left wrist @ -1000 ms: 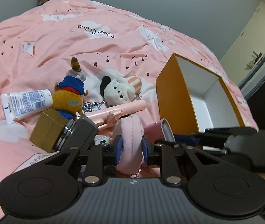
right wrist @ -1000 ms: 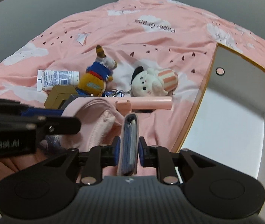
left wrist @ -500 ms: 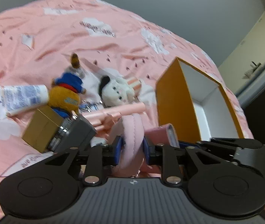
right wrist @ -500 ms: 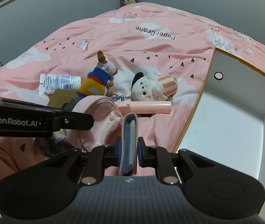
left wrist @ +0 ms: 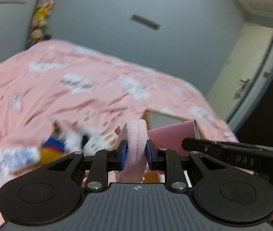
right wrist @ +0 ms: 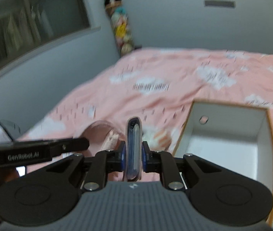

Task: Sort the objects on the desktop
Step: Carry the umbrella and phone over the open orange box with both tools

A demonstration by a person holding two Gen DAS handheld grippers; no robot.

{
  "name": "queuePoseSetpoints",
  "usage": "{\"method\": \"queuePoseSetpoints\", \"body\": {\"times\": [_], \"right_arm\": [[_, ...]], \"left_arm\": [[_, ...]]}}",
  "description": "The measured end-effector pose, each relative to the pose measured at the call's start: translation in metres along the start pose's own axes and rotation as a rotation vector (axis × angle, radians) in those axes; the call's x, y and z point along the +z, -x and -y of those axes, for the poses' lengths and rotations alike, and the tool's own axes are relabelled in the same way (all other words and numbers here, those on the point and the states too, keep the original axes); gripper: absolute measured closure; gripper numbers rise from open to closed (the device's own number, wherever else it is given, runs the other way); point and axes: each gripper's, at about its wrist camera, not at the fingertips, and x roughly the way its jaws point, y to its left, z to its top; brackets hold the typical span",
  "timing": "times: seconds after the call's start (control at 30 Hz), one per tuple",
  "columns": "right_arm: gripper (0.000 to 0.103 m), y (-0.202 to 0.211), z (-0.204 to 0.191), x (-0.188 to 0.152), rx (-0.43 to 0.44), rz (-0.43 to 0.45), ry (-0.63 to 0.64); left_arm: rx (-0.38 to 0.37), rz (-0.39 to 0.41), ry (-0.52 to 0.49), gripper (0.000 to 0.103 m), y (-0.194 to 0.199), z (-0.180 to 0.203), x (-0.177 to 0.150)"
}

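My left gripper [left wrist: 136,152] is shut on a soft pink padded pouch [left wrist: 135,144], held above the pink bedspread. My right gripper [right wrist: 133,155] is shut on a slim pink card wallet [right wrist: 134,148] with blue card edges showing, lifted beside the open orange box [right wrist: 226,144] with a white inside, which lies to its right. The wallet [left wrist: 173,134] and the right gripper's body show at the right of the left wrist view. The pink pouch [right wrist: 101,134] and the left gripper's body show at the left of the right wrist view. Both views are blurred.
On the bedspread [left wrist: 69,96] below lie a blue-and-yellow plush toy [left wrist: 54,148], a white plush [left wrist: 94,142] and a white tube [left wrist: 18,156]. Plush toys hang in the far corner [right wrist: 120,25]. A doorway [left wrist: 251,77] is at the right.
Both grippers have risen with their objects and tilted up, so the wall now fills the upper views. The bed's objects have dropped low in view.
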Motion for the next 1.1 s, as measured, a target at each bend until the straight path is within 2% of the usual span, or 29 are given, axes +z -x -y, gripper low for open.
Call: {"method": "queuePoseSetpoints", "body": {"times": [0.13, 0.23, 0.4, 0.6, 0.73, 0.83, 0.93, 1.1], "right_arm": [[0.086, 0.035, 0.018, 0.013, -0.055, 0.112, -0.045], [0.086, 0.051, 0.033, 0.015, -0.119, 0.148, -0.075], [0.086, 0.056, 0.060, 0.006, -0.219, 0.128, -0.129], [0.086, 0.050, 0.084, -0.015, -0.310, 0.066, -0.175], [0.086, 0.050, 0.095, -0.022, -0.343, 0.052, -0.202], [0.086, 0.044, 0.099, -0.025, -0.333, 0.039, -0.219], [0.086, 0.034, 0.101, -0.031, -0.310, -0.002, -0.227], [0.086, 0.010, 0.104, -0.043, -0.270, -0.101, -0.239]], "left_arm": [[-0.077, 0.043, -0.039, 0.079, -0.004, 0.027, 0.019], [-0.141, 0.041, -0.060, 0.079, -0.018, 0.049, 0.026], [-0.189, -0.035, -0.106, 0.079, -0.060, 0.076, 0.013], [-0.257, -0.120, -0.097, 0.079, -0.094, 0.085, -0.002], [-0.331, -0.155, -0.015, 0.079, -0.103, 0.069, 0.004], [-0.275, -0.189, -0.024, 0.079, -0.111, 0.064, 0.002], [-0.230, -0.265, -0.027, 0.079, -0.123, 0.059, -0.008], [-0.112, -0.370, -0.137, 0.079, -0.137, 0.067, -0.029]]}}
